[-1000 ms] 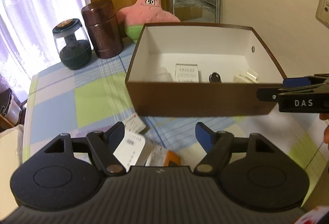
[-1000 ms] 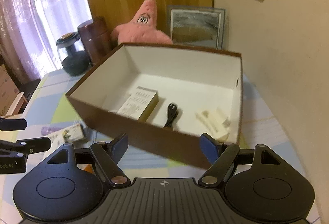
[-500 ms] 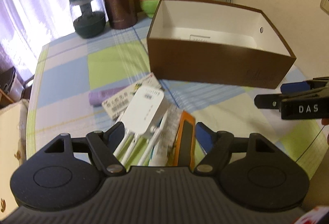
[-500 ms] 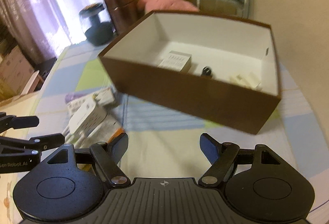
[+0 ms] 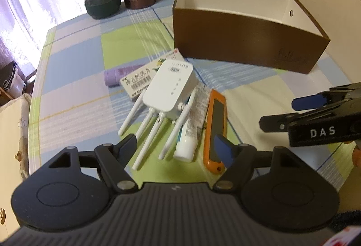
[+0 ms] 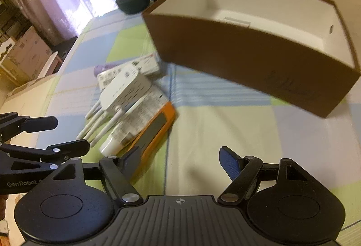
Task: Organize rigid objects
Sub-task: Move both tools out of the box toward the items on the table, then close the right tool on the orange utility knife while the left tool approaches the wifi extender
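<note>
Your left gripper hangs with its jaws spread wide and empty over the near end of a small heap on the checked tablecloth. The white router lies just beyond the fingertips and between them in that view, flat on its back. Its long axis runs near to far, the body at the far end and the four antennas fanning toward you, their tips close to the left finger. To its right lie a white tube, cap toward you, and an orange device, both lengthwise near to far as well; the orange device's near end sits behind your right finger. Beyond the router are a white carton and a purple item, lying crosswise. The brown box stands farther off to the right, open-topped.

Your right gripper is also spread and grasping nothing, over bare cloth right of the heap.
</note>
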`<state>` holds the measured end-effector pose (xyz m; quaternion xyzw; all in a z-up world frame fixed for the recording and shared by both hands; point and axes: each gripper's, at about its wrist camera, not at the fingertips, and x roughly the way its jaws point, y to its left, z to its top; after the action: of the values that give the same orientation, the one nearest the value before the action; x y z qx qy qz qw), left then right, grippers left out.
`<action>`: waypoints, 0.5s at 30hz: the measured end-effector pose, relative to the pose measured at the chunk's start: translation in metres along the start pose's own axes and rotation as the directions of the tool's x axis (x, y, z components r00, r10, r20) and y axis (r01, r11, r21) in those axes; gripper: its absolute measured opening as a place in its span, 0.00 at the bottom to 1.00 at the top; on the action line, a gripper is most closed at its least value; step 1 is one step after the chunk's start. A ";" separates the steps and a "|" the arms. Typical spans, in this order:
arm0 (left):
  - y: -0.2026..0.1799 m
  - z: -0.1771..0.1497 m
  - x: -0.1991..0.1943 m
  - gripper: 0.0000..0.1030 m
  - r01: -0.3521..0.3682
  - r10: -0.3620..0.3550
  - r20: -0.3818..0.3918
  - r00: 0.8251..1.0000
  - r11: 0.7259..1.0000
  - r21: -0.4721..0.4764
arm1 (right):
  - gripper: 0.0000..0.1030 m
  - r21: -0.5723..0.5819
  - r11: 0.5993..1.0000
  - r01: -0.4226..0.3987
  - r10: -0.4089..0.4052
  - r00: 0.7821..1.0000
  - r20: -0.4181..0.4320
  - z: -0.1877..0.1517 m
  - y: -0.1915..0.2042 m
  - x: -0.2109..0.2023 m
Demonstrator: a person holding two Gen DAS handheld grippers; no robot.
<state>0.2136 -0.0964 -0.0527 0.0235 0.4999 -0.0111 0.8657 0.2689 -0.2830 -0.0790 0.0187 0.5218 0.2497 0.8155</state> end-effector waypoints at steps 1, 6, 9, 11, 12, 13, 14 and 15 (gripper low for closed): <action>0.001 -0.002 0.001 0.70 0.001 -0.001 -0.005 1.000 1.000 -0.004 | 0.72 -0.005 1.000 -0.006 0.006 1.000 -0.007 -0.001 0.003 0.003; 0.009 -0.012 0.008 0.70 -0.002 0.001 -0.041 0.999 1.000 -0.026 | 0.71 -0.016 0.999 -0.028 0.028 0.999 -0.038 -0.005 0.015 0.016; 0.014 -0.017 0.012 0.70 -0.011 0.009 -0.055 0.998 0.999 -0.042 | 0.71 -0.028 0.999 -0.036 0.034 0.998 -0.053 -0.007 0.023 0.025; 0.019 -0.020 0.016 0.69 -0.017 0.014 -0.063 0.998 0.998 -0.053 | 0.71 -0.035 0.999 -0.035 0.032 0.998 -0.059 -0.008 0.027 0.033; 0.021 -0.022 0.018 0.69 -0.022 0.018 -0.069 0.997 0.998 -0.058 | 0.70 -0.038 0.999 -0.033 0.031 0.998 -0.062 -0.008 0.029 0.036; 0.023 -0.023 0.020 0.69 -0.025 0.021 -0.074 0.997 0.998 -0.062 | 0.68 -0.040 0.999 -0.035 0.033 0.997 -0.064 -0.009 0.031 0.039; 0.024 -0.025 0.021 0.69 -0.025 0.020 -0.078 0.997 0.998 -0.065 | 0.65 -0.042 0.998 -0.042 0.039 0.997 -0.067 -0.009 0.033 0.041; 0.026 -0.026 0.022 0.69 -0.025 0.020 -0.082 0.996 0.997 -0.066 | 0.64 -0.043 0.998 -0.048 0.045 0.997 -0.067 -0.010 0.034 0.044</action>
<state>0.2030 -0.0693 -0.0842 0.0004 0.5343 0.0164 0.8451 0.2619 -0.2369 -0.1105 0.0044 0.5421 0.2805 0.7921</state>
